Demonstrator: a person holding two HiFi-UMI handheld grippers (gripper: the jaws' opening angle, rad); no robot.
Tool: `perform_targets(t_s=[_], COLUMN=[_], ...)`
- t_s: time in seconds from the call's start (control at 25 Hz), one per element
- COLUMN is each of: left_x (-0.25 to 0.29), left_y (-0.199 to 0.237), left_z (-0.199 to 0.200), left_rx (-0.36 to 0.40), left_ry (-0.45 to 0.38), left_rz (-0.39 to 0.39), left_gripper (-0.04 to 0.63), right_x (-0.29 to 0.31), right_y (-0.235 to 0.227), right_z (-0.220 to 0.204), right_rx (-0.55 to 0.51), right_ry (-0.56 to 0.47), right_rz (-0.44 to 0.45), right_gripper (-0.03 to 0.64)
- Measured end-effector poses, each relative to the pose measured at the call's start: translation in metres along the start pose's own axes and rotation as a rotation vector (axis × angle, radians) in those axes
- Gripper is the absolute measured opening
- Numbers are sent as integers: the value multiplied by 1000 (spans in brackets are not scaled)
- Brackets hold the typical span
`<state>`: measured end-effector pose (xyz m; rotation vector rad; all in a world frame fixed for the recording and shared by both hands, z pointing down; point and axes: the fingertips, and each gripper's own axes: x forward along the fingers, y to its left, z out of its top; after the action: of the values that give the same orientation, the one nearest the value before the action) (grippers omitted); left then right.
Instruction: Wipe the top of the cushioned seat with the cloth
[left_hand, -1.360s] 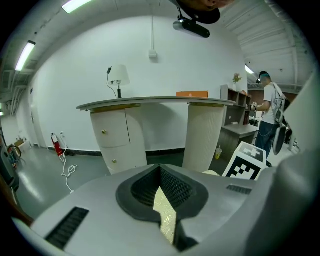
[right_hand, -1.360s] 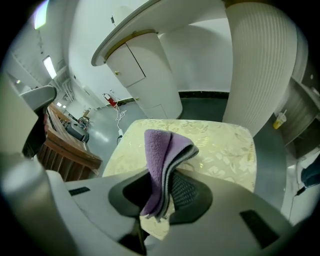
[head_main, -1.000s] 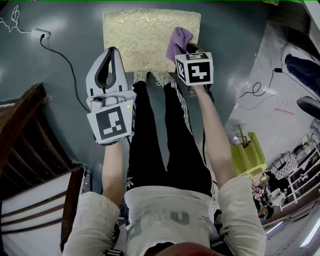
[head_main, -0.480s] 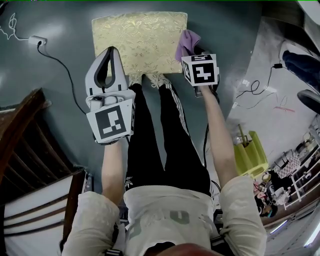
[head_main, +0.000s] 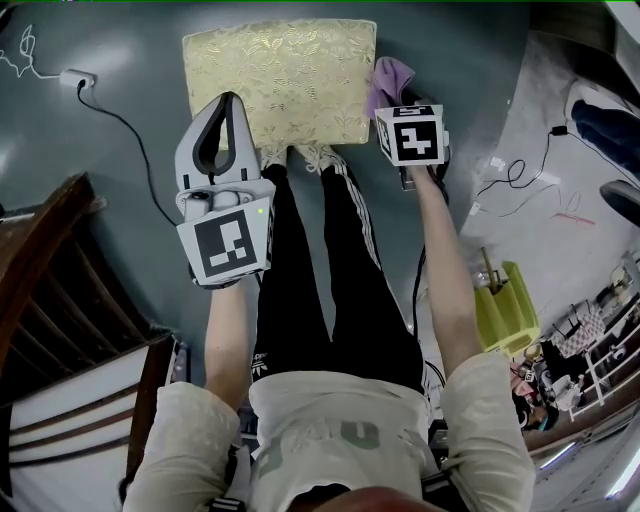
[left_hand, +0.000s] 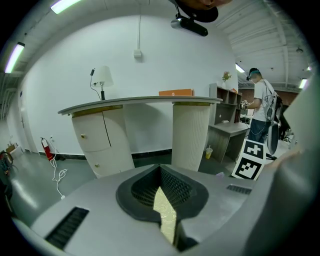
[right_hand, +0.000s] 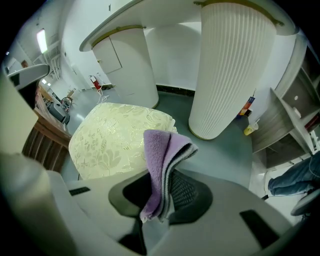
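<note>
Head view: seat (head_main: 280, 70) at 12 o'clock, purple cloth (head_main: 388, 75) at its 3 o'clock edge, L tongs (head_main: 225, 110) over its 7 o'clock corner. Left gripper view: L tongs clenched, empty. Right gripper view: R tongs (right_hand: 159, 200) grasping cloth, seat at 10 o'clock.

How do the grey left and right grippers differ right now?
The right gripper is clamped on the folded purple cloth; the left gripper has its jaws together on nothing. In the head view, the left gripper sits over the near left part of the gold patterned cushioned seat, while the right gripper is just off its right edge. Both point forward.
</note>
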<state>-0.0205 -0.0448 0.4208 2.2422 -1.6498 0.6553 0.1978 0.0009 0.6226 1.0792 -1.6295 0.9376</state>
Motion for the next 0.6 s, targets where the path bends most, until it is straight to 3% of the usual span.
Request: perform_targets(t_s=[0.2, 0.6], left_x=[1, 3], left_y=[5, 8], left_z=[-7, 3], left_rx=[5, -22], left_ry=[41, 19], left_rz=[15, 25], left_gripper=[6, 6], right_x=[7, -20], right_y=[-3, 3], right_z=[-7, 11], right_rx=[22, 75], right_ry=[17, -40], right_rz=[-1, 22], right_gripper=[91, 91])
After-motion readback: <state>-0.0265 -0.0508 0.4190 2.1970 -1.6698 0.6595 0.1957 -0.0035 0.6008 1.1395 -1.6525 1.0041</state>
